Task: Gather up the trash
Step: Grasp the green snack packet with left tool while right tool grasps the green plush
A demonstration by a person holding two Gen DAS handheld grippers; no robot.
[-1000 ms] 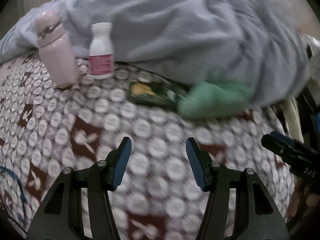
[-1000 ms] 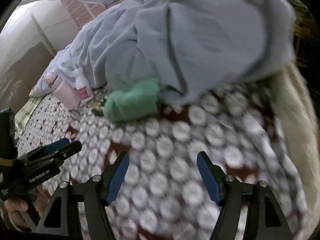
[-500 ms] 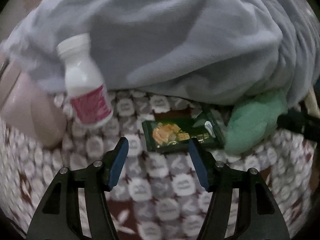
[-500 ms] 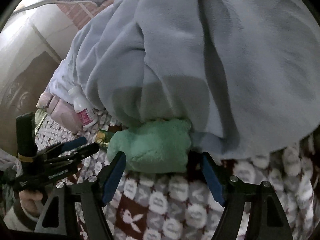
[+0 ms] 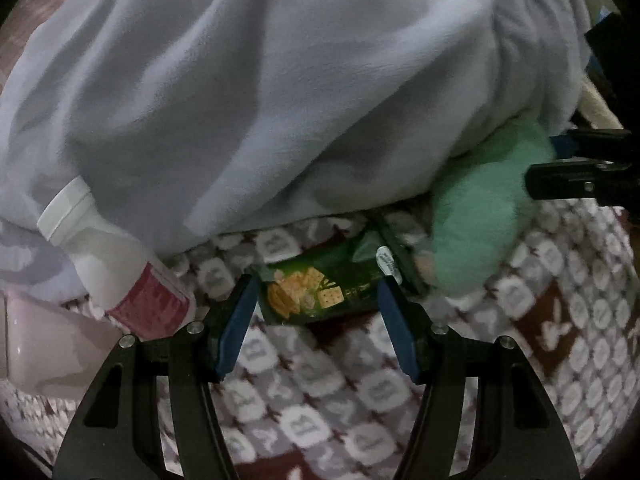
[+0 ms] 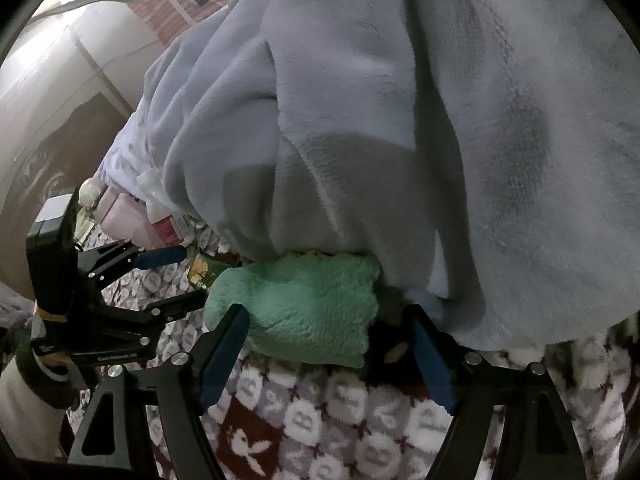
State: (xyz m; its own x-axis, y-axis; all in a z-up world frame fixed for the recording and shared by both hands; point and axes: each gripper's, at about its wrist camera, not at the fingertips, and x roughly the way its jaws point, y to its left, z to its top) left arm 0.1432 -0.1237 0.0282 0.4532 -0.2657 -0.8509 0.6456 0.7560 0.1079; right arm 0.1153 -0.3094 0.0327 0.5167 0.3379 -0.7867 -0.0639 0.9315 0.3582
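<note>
A green snack wrapper (image 5: 320,286) lies flat on the patterned bedspread (image 5: 320,412), partly tucked under a green plush cloth (image 5: 484,220). My left gripper (image 5: 316,292) is open, its fingers on either side of the wrapper. A white bottle with a red label (image 5: 116,268) stands to its left, beside a pink flask (image 5: 44,344). My right gripper (image 6: 326,328) is open, its fingers on either side of the green cloth (image 6: 304,308). In the right wrist view the wrapper (image 6: 204,272) peeks out at the cloth's left end, and the left gripper (image 6: 168,276) straddles it.
A big grey-blue fleece blanket (image 5: 280,92) is heaped over the back of the bed and overhangs the cloth and the bottle. A pale wall and a dark wooden panel (image 6: 60,132) stand beyond the bed at the left.
Both grippers have moved forward. The left one has closed in on the wrapper, which now lies between its fingers. The right one has come up around the green cloth.
</note>
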